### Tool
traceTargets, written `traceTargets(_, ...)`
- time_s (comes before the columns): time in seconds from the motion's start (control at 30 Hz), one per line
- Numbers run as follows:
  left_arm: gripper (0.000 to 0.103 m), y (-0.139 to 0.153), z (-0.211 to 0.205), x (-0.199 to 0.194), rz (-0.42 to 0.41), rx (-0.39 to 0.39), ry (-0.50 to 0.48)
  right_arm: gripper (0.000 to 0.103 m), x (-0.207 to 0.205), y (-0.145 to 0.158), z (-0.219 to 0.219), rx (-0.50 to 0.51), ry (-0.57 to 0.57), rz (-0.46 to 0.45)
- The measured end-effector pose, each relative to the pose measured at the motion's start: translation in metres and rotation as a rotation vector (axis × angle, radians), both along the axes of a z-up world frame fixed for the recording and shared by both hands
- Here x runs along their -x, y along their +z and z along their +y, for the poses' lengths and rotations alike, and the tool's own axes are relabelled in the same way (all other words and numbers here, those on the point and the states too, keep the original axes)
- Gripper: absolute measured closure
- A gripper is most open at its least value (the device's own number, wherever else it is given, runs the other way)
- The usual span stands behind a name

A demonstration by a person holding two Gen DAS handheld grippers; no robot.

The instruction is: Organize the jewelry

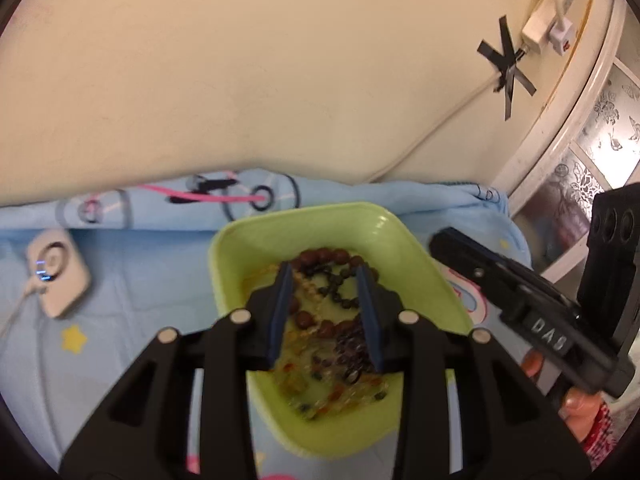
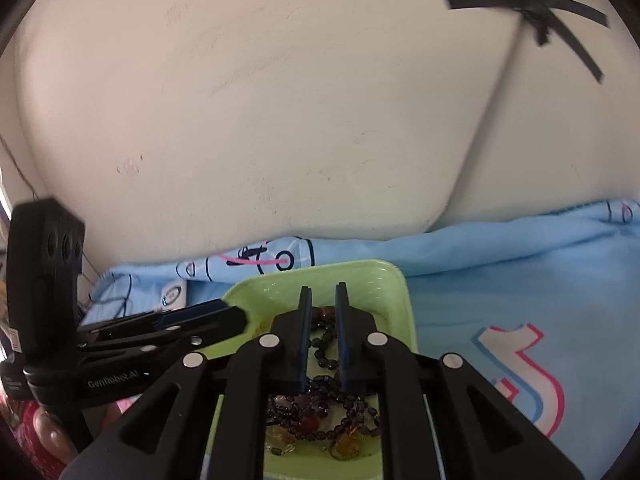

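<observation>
left wrist view is showing the left gripper parted narrowly, holding nothing, above tangled bead strands in the green tray; right gripper, empty, is looking nearly closed. grabbing one strand could be dragging others out.

Raised letters "DAS" on the black body of the right gripper, seen from the left wrist view.

White print "GenRobot.AI" on the side of the left gripper, seen from the right wrist view; last characters blurred, probably "AI".

Small label on the left gripper's camera block, lower edge: too small to read.

Cloth carries only drawn shapes, no legible words.
</observation>
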State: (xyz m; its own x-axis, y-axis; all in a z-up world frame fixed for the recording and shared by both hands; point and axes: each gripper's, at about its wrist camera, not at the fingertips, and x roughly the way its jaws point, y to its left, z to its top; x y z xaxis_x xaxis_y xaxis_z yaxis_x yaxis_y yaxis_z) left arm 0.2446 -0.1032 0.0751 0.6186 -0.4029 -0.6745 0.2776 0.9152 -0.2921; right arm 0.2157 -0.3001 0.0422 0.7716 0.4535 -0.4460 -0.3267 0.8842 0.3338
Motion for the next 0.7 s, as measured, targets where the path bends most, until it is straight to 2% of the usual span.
traceTargets(0.13, 0.072, 0.013, 0.014, 0.049, -0.077, -0.018, 0.023, 0.103, 0.036, 0.002, 0.001, -0.035, 0.021, -0.024)
traceTargets(0.2, 0.072, 0.014, 0.019, 0.082, -0.116, -0.047, 0.031, 0.101, 0.063, -0.002, 0.002, -0.084, 0.027, -0.043)
traceTargets(0.23, 0.072, 0.012, 0.020, 0.096, -0.127, -0.055, 0.032, 0.088, 0.073, -0.004, 0.005, -0.100, 0.023, -0.047)
traceTargets(0.3, 0.071, 0.004, 0.027, 0.127, -0.139, -0.055, 0.036, 0.078, 0.099, -0.014, 0.010, -0.116, 0.017, -0.045)
traceTargets(0.37, 0.071, -0.008, 0.033, 0.152, -0.137, -0.067, 0.057, 0.077, 0.119, -0.026, 0.014, -0.125, 0.007, -0.029)
traceTargets(0.47, 0.071, -0.026, 0.040, 0.177, -0.103, -0.077, 0.073, 0.077, 0.145, -0.050, 0.022, -0.167, -0.007, 0.041)
traceTargets(0.6, 0.070, -0.041, 0.044, 0.206, -0.155, -0.142, 0.124, 0.077, 0.166, -0.075, 0.038, -0.206, -0.018, 0.108)
traceTargets(0.63, 0.062, -0.043, 0.046, 0.208, -0.149, -0.134, 0.126, 0.077, 0.170, -0.080, 0.042, -0.205, -0.025, 0.112)
traceTargets(0.67, 0.050, -0.044, 0.048, 0.210, -0.144, -0.119, 0.123, 0.077, 0.168, -0.083, 0.044, -0.200, -0.033, 0.111)
traceTargets(0.7, 0.045, -0.045, 0.050, 0.214, -0.146, -0.111, 0.127, 0.077, 0.170, -0.082, 0.044, -0.197, -0.039, 0.103)
